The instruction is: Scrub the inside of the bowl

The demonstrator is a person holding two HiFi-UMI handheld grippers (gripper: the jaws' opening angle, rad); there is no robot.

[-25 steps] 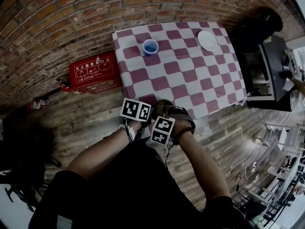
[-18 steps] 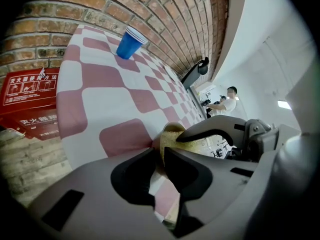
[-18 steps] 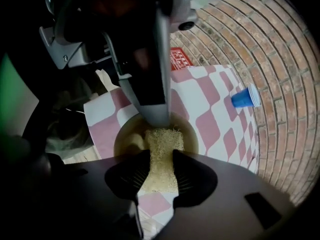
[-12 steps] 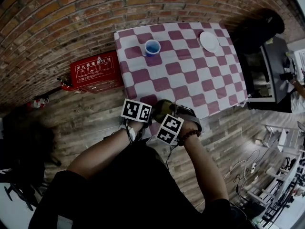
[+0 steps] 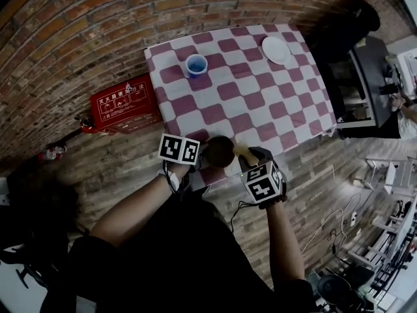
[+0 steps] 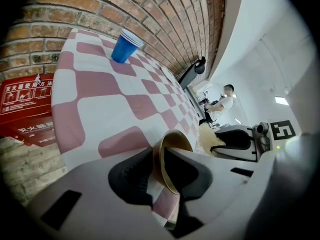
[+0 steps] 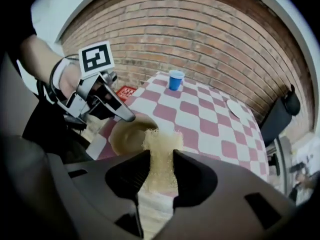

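Note:
A tan bowl (image 5: pixel 218 152) is tipped on its side at the near edge of the checked table (image 5: pixel 247 96). My left gripper (image 5: pixel 202 158) is shut on the bowl's rim. In the left gripper view the bowl's (image 6: pixel 172 154) wall stands between the two pads of my left gripper (image 6: pixel 161 170). A pale yellow sponge (image 7: pixel 161 156) is pinched in my right gripper (image 7: pixel 161 173), which is shut on it. The sponge (image 5: pixel 244 153) hangs just right of the bowl, outside it, and my right gripper (image 5: pixel 252 162) points steeply down. In the right gripper view the bowl's mouth (image 7: pixel 129 134) faces the sponge.
A blue cup (image 5: pixel 195 64) stands at the table's far left and a white plate (image 5: pixel 276 49) at its far right. A red box (image 5: pixel 124 103) lies on the floor by the brick wall. A person (image 6: pixel 222 101) sits at a desk beyond the table.
My right gripper has pulled away from the bowl to the right with the sponge, lifted a little and rolled over. The left gripper and the bowl have stayed put.

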